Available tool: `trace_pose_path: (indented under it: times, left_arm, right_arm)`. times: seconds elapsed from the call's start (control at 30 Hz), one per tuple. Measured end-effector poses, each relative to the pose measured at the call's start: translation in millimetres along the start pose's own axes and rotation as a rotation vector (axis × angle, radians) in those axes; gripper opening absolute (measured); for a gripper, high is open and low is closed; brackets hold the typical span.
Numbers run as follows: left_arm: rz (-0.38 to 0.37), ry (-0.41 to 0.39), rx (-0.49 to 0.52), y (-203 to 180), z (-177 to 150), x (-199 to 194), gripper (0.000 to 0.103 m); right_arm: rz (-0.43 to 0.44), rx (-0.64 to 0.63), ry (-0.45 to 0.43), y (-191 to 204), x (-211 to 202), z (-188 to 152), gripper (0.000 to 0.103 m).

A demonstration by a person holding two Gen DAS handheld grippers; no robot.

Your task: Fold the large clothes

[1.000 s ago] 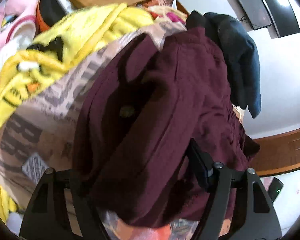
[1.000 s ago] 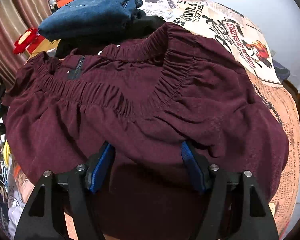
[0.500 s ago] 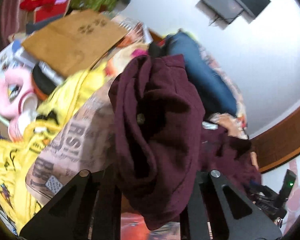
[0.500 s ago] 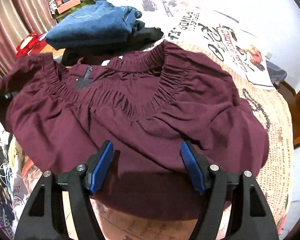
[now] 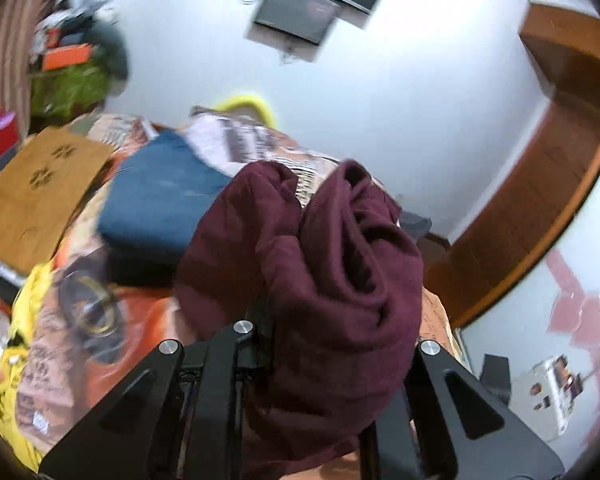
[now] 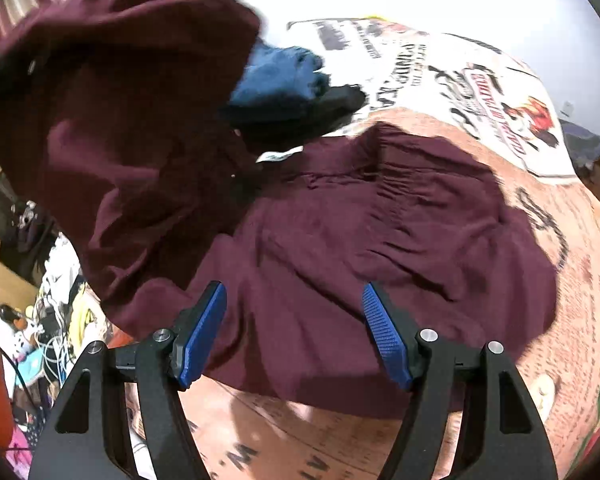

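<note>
- Printed bedspread (image 6: pixel 480 92): covers the bed under and ahead of the right gripper; newspaper-style lettering and cartoon figures, pale at the far end, orange-brown nearer. In the left wrist view it shows below and ahead-left of the left gripper (image 5: pixel 320 344).
- Maroon garment (image 6: pixel 360 240): the task's thing. 1 part lies spread on the bedspread directly ahead of the right gripper (image 6: pixel 296 336), gathered elastic band toward the far side. The other part is lifted clear of the bed, hanging up and to the left of that gripper, blurred.
- Same garment in the left wrist view (image 5: pixel 332 272): a bunched, deeply creased wad sits between and over the left gripper's fingers, spilling forward and down.
- Left gripper: clamped on the maroon garment; fingertips buried in cloth, so the exact gap cannot be told.
- Right gripper: spread wide, holding nothing; 2 blue ribbed pads (image 6: pixel 384 332) hang just above the garment's near edge, contact uncertain.
- Folded blue jeans (image 5: pixel 160 196): ahead-left of the left gripper, on the bed; in the right wrist view they peek out beyond the lifted cloth.
- Brown cardboard sheet (image 5: pixel 36 192): far left of the left gripper, paw prints on it.
- Yellow fabric (image 5: pixel 24 328): low left of the left gripper.
- Wall screen (image 5: pixel 300 12): high ahead of the left gripper.
</note>
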State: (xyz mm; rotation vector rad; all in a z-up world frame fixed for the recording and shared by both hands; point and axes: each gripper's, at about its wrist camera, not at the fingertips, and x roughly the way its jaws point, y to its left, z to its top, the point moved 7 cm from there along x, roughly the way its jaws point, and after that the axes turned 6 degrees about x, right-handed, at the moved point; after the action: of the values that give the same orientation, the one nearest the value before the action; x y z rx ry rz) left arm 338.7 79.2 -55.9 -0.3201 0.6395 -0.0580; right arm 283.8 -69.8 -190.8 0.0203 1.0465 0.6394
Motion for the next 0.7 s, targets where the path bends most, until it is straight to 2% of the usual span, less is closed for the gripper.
trace_pose_path:
  times: [0.1, 0.2, 0.33, 0.43, 0.53, 0.6, 0.63, 0.7]
  left_arm:
    - [0.004, 0.039, 0.076, -53.1, -0.3, 36.3, 0.012]
    - [0.029, 0.109, 0.139, -88.7, -19.3, 72.7, 0.014]
    - [0.054, 0.257, 0.266, -129.5, -71.3, 122.9, 0.016]
    - [0.061, 0.358, 0.399, -147.2, -114.6, 140.9, 0.019]
    - [0.089, 0.364, 0.535, -157.6, -140.2, 136.3, 0.029]
    - [0.085, 0.380, 0.598, -158.4, -145.6, 129.0, 0.046]
    - [0.071, 0.386, 0.616, -161.0, -147.6, 122.8, 0.049]
    - [0.038, 0.383, 0.633, -161.7, -145.3, 108.2, 0.065]
  right_arm:
    - [-0.034, 0.063, -0.046, -34.8, -25.7, 1.9, 0.067]
    - [-0.095, 0.133, -0.089, -74.8, -52.3, 1.3, 0.067]
    - [-0.137, 0.234, -0.122, -120.6, -77.9, -6.3, 0.067]
    - [-0.144, 0.290, -0.126, -141.5, -89.1, -13.8, 0.067]
    - [-0.139, 0.313, -0.122, -147.7, -94.4, -18.6, 0.067]
    - [-0.123, 0.318, -0.121, -146.4, -96.9, -18.6, 0.067]
    - [-0.115, 0.318, -0.122, -144.7, -98.0, -17.7, 0.067]
    - [-0.100, 0.312, -0.124, -139.0, -103.1, -19.0, 0.067]
